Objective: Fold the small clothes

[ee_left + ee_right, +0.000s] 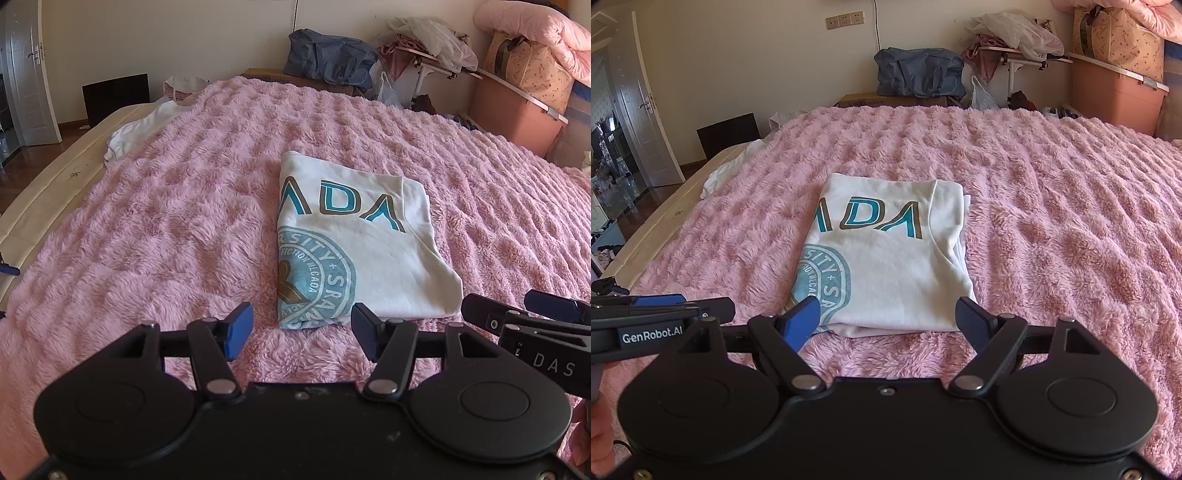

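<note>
A folded white T-shirt point(354, 243) with a teal and brown print is seen lying flat on the pink plush blanket point(166, 221) that covers the bed, roughly mid-bed, as a compact rectangle with large letters across the top and a round teal seal on its left part. The left gripper point(302, 332) is held just short of the shirt's near edge, jaws spread and nothing between them; blanket and the shirt's near left corner are seen through the gap. The right gripper point(886, 321) is likewise released, jaws spread wide with the shirt's near edge framed between them, pads not pressing on the fabric. Whether either gripper's fingertips touch the blanket cannot be told. The two grippers are side by side, each visible at the edge of the other's view. A second white garment point(136, 129) is seen bunched at the far left edge of the bed, well apart from the folded shirt. Beyond the bed, against the wall, a blue-grey bag point(919, 72) is set on cardboard boxes, with a pink storage box point(1115, 96) to its right. A bit of the person's hand point(600, 435) is visible at the lower left of the right wrist view.
</note>
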Action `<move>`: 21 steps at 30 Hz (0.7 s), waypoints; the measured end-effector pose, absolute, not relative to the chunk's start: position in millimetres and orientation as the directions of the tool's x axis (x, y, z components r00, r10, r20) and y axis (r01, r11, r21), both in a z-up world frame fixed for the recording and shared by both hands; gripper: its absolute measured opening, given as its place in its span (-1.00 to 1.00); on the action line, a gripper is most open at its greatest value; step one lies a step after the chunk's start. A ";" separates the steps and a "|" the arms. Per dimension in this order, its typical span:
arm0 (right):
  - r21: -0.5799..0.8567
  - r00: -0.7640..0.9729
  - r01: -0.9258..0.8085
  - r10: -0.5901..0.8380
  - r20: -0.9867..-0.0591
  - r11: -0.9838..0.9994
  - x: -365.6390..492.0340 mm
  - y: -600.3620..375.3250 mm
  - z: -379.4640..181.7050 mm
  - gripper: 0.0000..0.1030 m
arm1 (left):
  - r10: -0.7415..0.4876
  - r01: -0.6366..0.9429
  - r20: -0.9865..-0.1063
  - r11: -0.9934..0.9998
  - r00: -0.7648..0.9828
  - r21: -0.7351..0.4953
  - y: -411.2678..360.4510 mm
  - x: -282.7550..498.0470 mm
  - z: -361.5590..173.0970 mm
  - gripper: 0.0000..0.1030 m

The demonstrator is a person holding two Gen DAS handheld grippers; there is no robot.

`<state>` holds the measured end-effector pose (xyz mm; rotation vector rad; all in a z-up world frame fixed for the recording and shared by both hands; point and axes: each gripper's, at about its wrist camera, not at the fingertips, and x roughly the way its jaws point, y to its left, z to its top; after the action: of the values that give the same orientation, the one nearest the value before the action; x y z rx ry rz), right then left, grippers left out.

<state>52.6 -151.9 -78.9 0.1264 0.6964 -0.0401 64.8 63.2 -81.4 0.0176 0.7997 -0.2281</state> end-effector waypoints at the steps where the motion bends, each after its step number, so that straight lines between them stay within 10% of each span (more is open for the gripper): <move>1: 0.102 0.766 0.079 0.005 -0.643 0.992 52.7 -151.6 -79.1 0.58 | -0.194 0.211 -0.714 0.975 0.673 -0.067 62.5 65.2 -81.9 0.21; 21: 0.096 0.738 0.088 0.000 -0.675 0.992 60.2 -150.6 -93.7 0.59 | -0.162 0.194 -0.729 0.980 0.665 -0.041 59.6 75.0 -90.3 0.21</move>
<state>60.2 -150.6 -93.7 0.1239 0.7403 -0.0483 75.0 59.6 -90.3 0.0415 0.8190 -0.2014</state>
